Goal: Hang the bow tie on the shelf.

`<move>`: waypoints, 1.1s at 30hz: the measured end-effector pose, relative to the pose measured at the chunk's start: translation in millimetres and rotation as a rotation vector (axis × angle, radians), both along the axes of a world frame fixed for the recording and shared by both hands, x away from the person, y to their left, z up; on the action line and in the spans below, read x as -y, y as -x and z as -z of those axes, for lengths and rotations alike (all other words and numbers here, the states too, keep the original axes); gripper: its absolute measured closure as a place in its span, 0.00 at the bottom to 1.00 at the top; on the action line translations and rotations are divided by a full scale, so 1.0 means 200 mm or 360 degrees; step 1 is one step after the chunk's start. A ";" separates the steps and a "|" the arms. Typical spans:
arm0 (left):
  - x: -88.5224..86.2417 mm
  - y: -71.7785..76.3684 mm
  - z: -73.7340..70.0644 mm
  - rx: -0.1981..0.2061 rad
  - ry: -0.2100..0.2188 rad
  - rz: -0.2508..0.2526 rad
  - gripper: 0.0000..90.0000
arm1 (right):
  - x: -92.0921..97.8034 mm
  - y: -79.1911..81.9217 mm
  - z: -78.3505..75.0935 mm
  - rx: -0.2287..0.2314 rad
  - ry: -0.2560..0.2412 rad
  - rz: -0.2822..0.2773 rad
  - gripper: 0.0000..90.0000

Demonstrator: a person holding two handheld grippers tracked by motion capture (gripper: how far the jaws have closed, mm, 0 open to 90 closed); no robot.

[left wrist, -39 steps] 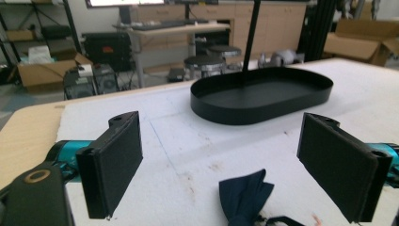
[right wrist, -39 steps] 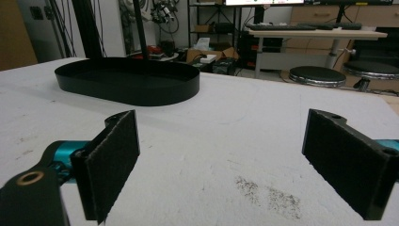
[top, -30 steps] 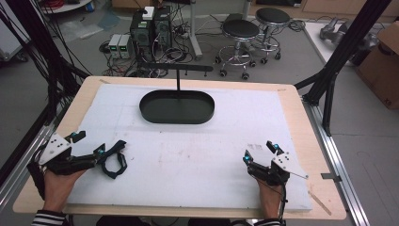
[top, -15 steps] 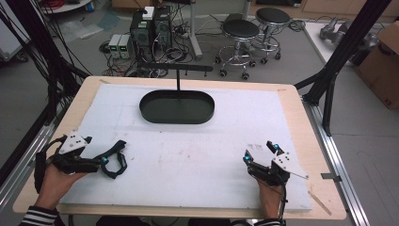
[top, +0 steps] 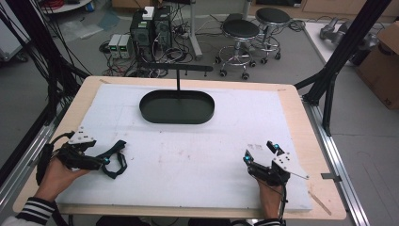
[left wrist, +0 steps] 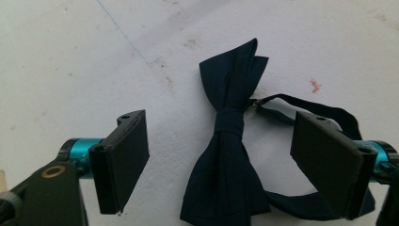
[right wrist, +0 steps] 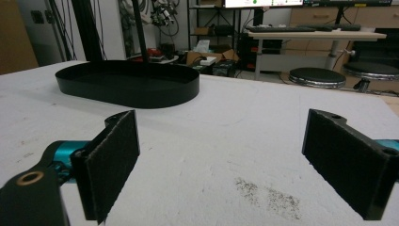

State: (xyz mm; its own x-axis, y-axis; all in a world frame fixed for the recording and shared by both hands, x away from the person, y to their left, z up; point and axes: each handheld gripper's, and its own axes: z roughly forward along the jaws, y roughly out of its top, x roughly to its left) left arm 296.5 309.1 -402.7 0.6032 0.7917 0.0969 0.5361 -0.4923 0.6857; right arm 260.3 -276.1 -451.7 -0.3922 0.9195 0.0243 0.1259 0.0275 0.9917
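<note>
Clearly, the left gripper hung over the dark bow tie, its jaws wide apart on both sides of it, near the white mat's left edge. The right gripper was also open and held nothing.

Lower wing of dark navy fabric bow tie: cut off by bottom edge of left gripper view. Thin black neck strap: partly hidden behind the near black pad. Clasp on strap: too small to tell. Left gripper in high view: fingertips indistinct against the dark fabric. Black oval metal tray: interior floor hidden by near wall in right gripper view.
</note>
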 end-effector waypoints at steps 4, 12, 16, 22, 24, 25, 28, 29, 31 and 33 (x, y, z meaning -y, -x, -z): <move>0.00 -0.02 0.00 -0.0011 -0.0015 -0.0010 0.24 | 0.00 0.00 0.00 -0.0001 -0.0006 -0.0001 0.12; 0.00 -0.04 0.00 -0.0082 -0.0033 0.0088 0.36 | 0.00 0.00 0.00 -0.0001 -0.0006 -0.0002 0.12; 0.00 -0.05 0.02 -0.0128 -0.0036 0.0104 0.39 | 0.00 0.00 0.00 -0.0001 -0.0007 -0.0002 0.12; 0.02 -0.07 0.03 -0.0189 -0.0045 0.0125 0.50 | 0.00 0.00 0.00 -0.0002 -0.0008 -0.0003 0.12; 0.03 -0.08 0.04 -0.0210 -0.0058 0.0120 0.50 | 0.00 0.00 0.00 -0.0002 -0.0007 -0.0003 0.12; 0.03 -0.08 0.04 -0.0220 -0.0060 0.0120 0.51 | 0.00 0.00 0.00 -0.0001 -0.0006 -0.0003 0.12; 0.04 -0.09 0.05 -0.0240 -0.0068 0.0115 0.56 | 0.00 0.00 0.00 0.0000 -0.0006 0.0000 0.12; 0.04 -0.09 0.06 -0.0248 -0.0074 0.0116 0.57 | 0.00 0.00 0.00 0.0001 -0.0006 -0.0001 0.12; 0.05 -0.10 0.06 -0.0269 -0.0093 0.0105 0.59 | 0.00 0.00 0.00 -0.0002 -0.0011 0.0001 0.12; 0.05 -0.10 0.07 -0.0293 -0.0081 0.0105 0.62 | 0.00 0.00 0.00 -0.0003 -0.0013 0.0002 0.12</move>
